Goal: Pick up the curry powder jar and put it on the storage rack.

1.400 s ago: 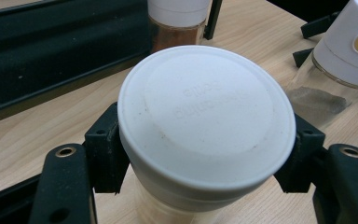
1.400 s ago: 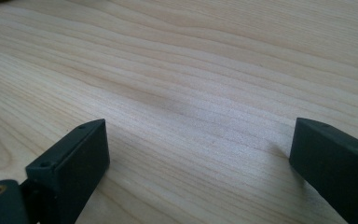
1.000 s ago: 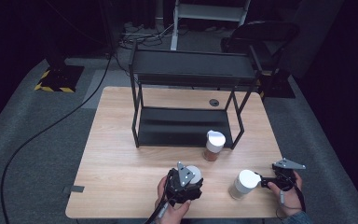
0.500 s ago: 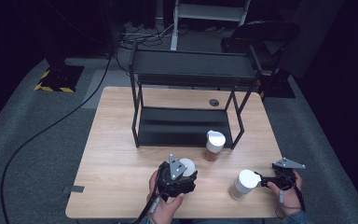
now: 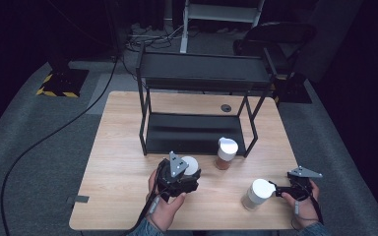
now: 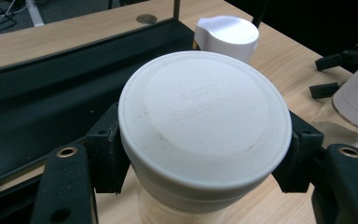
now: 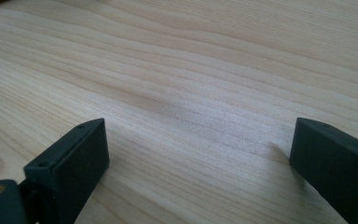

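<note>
My left gripper (image 5: 186, 173) is shut on a white-lidded jar (image 6: 204, 126), its black pads pressing both sides just under the lid (image 5: 189, 164), and it holds the jar over the table's front middle. A second jar (image 5: 225, 152) with a white lid and brown contents stands by the rack's front right leg. A third white-lidded jar (image 5: 257, 193) stands near the front right. Just right of that jar my right gripper (image 5: 278, 190) is open; in the right gripper view its jaws (image 7: 200, 158) stand wide apart over bare wood.
A black two-tier rack (image 5: 197, 129) occupies the back middle of the wooden table (image 5: 118, 147); a round cable hole (image 5: 225, 107) lies behind it. A cable (image 5: 44, 140) runs across the grey floor at the left, and a chair (image 5: 275, 37) stands behind.
My left gripper has carried its jar up and a little left, away from the front edge toward the rack. The right gripper and the other two jars have stayed put.
</note>
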A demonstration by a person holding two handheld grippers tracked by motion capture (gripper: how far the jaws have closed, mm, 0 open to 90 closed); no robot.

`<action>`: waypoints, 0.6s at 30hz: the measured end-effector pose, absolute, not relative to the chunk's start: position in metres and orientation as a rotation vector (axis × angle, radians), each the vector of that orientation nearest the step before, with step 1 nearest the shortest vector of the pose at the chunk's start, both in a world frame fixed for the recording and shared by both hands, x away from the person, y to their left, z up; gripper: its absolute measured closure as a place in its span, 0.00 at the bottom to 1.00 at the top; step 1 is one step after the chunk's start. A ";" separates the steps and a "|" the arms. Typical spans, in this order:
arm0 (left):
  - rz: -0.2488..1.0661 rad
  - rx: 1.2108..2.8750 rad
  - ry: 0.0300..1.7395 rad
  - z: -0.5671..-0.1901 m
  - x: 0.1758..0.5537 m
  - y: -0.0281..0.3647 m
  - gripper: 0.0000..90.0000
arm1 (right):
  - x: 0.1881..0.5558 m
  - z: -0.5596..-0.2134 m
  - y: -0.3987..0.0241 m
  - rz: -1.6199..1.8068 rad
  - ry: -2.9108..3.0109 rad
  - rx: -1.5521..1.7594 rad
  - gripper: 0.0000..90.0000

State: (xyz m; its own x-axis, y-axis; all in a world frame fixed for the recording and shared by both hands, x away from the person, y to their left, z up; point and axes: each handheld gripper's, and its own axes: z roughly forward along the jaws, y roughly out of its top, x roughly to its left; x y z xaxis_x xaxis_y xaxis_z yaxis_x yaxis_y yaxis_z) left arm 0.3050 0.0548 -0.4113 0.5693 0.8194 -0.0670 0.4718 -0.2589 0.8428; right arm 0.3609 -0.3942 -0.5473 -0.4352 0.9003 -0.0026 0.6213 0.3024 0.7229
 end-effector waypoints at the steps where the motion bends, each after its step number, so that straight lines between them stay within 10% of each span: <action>1: 0.494 1.912 1.041 -0.410 0.307 0.056 0.37 | 0.361 -0.547 -0.394 0.924 2.167 1.357 0.05; 18: 0.488 1.890 1.050 -0.393 0.340 0.076 0.37 | 0.361 -0.547 -0.394 0.924 2.167 1.358 0.05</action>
State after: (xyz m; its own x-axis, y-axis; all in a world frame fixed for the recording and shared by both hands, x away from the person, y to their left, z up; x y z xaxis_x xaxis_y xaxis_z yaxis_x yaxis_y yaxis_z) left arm 0.3397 0.0756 -0.3932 0.5632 0.8227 -0.0777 0.4712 -0.2424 0.8481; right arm 0.3609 -0.3942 -0.5473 -0.4353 0.9003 -0.0024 0.6216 0.3024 0.7226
